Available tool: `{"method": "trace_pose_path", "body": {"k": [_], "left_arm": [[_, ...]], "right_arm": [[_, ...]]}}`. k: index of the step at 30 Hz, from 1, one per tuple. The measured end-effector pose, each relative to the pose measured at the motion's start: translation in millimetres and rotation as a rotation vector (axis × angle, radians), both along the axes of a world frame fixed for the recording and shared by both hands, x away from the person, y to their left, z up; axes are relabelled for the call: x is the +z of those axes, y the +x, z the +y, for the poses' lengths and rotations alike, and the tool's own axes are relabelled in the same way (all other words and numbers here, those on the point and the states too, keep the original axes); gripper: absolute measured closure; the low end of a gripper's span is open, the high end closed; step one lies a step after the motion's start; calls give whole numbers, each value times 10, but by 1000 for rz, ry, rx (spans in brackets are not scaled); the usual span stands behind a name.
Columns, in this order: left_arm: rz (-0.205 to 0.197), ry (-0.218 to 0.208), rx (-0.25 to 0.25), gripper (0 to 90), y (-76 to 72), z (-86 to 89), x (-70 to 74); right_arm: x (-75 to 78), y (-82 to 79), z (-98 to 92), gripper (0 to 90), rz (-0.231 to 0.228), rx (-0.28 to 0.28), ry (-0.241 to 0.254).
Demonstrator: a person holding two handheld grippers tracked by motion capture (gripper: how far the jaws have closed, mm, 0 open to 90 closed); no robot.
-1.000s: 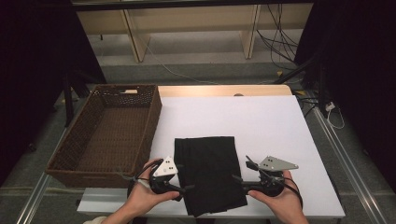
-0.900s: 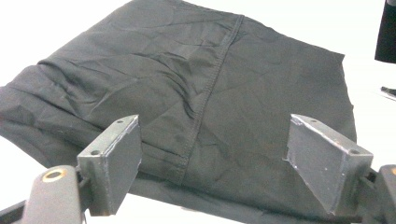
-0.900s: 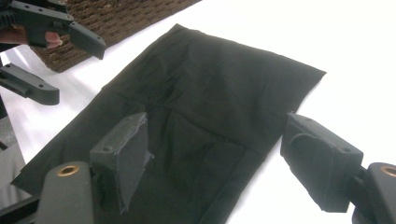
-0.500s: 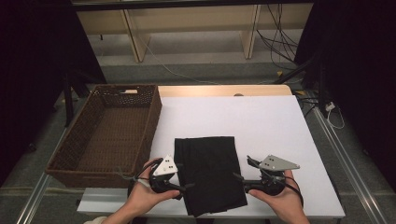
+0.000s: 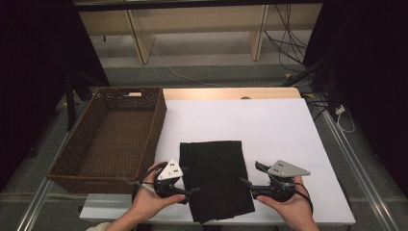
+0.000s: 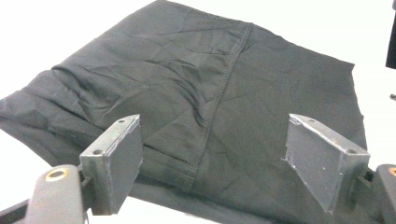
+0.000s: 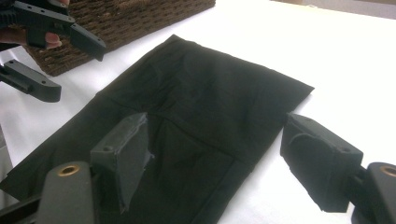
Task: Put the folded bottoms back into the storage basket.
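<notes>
A folded black cloth (image 5: 216, 173) lies flat on the white table (image 5: 269, 125) near its front edge. My left gripper (image 5: 191, 180) sits at the cloth's left side, jaws wide and pointing across it. In the left gripper view the cloth (image 6: 224, 93) lies beyond and under the open left gripper (image 6: 214, 126), with a seam running down its middle. My right gripper (image 5: 250, 174) sits at the cloth's right side, also open. The right gripper view has the cloth (image 7: 205, 102) beneath my right gripper (image 7: 217, 126), and the left gripper (image 7: 74, 70) open at upper left. Neither holds anything.
A brown wicker basket (image 5: 159, 120) stands at the table's left edge, close to my left hand, and its wall (image 7: 116, 23) appears in the right gripper view. Bare white tabletop stretches behind and to the right of the cloth. Wooden shelving and cables lie beyond the table.
</notes>
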State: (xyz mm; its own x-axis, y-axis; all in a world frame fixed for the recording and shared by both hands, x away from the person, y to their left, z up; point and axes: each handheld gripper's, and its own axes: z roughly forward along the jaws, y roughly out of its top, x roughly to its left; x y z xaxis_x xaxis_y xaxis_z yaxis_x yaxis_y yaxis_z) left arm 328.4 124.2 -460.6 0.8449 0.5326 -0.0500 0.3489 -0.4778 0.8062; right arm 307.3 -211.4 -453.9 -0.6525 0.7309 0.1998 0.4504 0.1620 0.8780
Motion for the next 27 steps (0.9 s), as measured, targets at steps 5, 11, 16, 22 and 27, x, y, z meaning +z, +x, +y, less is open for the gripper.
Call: {"method": "trace_pose_path", "body": {"k": [5,11,16,22,27], "left_arm": [[-3,-3,8,201,-1,19,-1],[-16,-7,7,206,-8,20,8],[-29,-3,15,216,30,-3,35],[-33,-11,40,230,113,-36,106],[-46,-1,55,231,266,-75,177]], "right_arm": [[7,1,12,251,7,0,4],[9,-13,31,250,-8,7,-10],[12,-34,30,250,-4,1,-13],[13,-42,20,249,-9,-3,-12],[23,-36,6,248,-8,-14,-12]]}}
